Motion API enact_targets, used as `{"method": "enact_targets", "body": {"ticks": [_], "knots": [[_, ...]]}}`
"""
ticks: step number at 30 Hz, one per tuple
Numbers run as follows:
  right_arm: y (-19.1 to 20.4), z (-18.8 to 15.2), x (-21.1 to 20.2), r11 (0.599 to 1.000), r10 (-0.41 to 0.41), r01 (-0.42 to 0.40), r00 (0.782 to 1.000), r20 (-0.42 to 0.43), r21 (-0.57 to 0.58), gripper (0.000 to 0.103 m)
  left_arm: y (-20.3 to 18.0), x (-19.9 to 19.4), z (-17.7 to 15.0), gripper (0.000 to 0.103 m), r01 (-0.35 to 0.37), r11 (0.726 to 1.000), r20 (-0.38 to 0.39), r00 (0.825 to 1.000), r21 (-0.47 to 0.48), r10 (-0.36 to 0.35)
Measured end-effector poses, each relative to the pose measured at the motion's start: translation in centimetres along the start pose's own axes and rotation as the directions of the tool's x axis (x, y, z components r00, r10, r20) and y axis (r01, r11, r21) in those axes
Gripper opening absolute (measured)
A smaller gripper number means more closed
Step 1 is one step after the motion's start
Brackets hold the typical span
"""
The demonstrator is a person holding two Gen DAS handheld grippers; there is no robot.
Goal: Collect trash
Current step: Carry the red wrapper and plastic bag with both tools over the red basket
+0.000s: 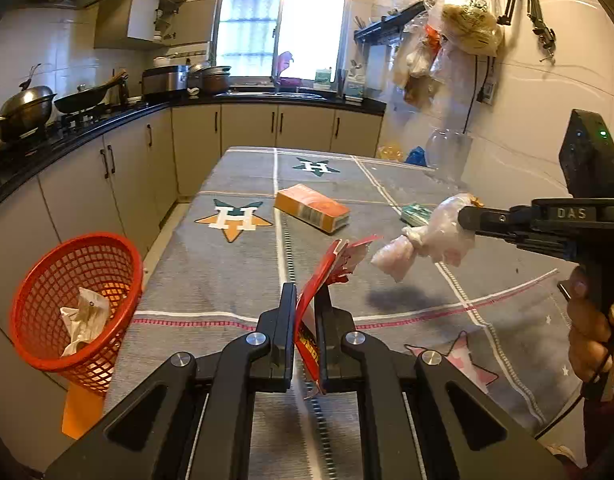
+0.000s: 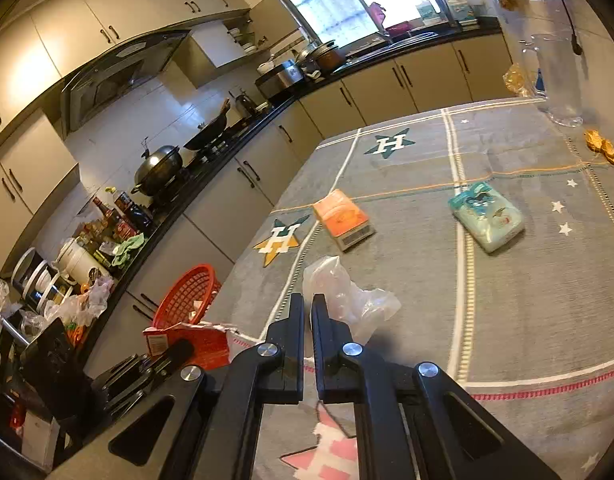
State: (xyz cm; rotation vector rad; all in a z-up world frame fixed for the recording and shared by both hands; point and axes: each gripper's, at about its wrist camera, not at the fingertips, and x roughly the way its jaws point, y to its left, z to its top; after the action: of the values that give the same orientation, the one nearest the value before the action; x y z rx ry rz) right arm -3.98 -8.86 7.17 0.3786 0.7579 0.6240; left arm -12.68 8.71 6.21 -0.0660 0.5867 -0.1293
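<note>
place: home kitchen | evidence: wok (image 1: 25,110), cabinets (image 1: 243,132), sink window (image 1: 281,26)

- The left gripper (image 1: 305,304) is matte black, with two flat, slab-like fingers (image 1: 286,320) on angular linkage arms.
- Round silver screws (image 1: 255,338) mark each pivot.
- The arms have long triangular cut-outs.
- The right gripper (image 1: 463,216) bears raised "DAS" lettering on its black body.
- A black box above it shows a green light.
- A hand (image 1: 591,332) grips its handle; a thin black cable trails below.
</note>
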Motion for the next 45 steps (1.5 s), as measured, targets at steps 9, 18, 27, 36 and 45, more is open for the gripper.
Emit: {"method": "enact_targets", "body": {"ticks": [9, 18, 27, 36, 45], "knots": [[2.2, -0.1, 0.3, 0.999, 0.013, -0.014, 1.0, -0.012, -0.042, 0.005, 1.0, -0.1, -0.3, 0.008, -0.042, 0.999, 0.006, 0.999, -0.006, 0.042], [4.8, 0.0, 1.2, 0.995, 0.035, -0.038, 0.999, -0.032, -0.088, 0.005, 2.6, -0.4, -0.4, 0.008, -0.068, 0.997, 0.011, 0.998, -0.033, 0.069], [8.4, 0.6, 2.7, 0.986, 0.071, -0.078, 0.996, -0.054, -0.146, 0.005, 4.8, -1.1, -0.4, 0.008, -0.113, 0.992, 0.02, 0.993, -0.062, 0.114], [11.8, 0.6, 4.6, 0.973, 0.106, -0.12, 0.991, -0.083, -0.195, 0.005, 8.2, -2.2, -0.5, 0.008, -0.165, 0.98, 0.03, 0.985, -0.115, 0.169], [15.2, 0.7, 6.6, 0.959, 0.131, -0.152, 0.986, -0.105, -0.239, 0.005, 11.8, -2.9, -0.8, 0.008, -0.216, 0.962, 0.022, 0.975, -0.168, 0.223]]}}
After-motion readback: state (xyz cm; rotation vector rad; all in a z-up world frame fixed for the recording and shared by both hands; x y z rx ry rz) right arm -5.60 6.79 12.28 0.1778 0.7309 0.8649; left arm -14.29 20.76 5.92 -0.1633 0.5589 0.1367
